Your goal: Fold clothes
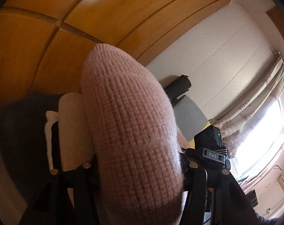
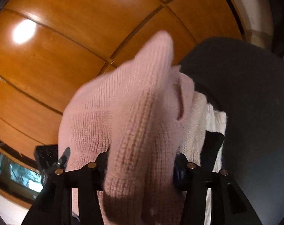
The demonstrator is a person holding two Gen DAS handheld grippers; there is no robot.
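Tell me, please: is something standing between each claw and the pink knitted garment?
No. The pink knitted garment already sits between the jaws of both the left claw and the right claw, bulging up in front of each camera. Where it must be laid down is not in view.

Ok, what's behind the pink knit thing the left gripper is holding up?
Behind the pink knit garment show wooden panels, a cream knit piece and dark fabric. The garment covers whatever lies directly behind it.
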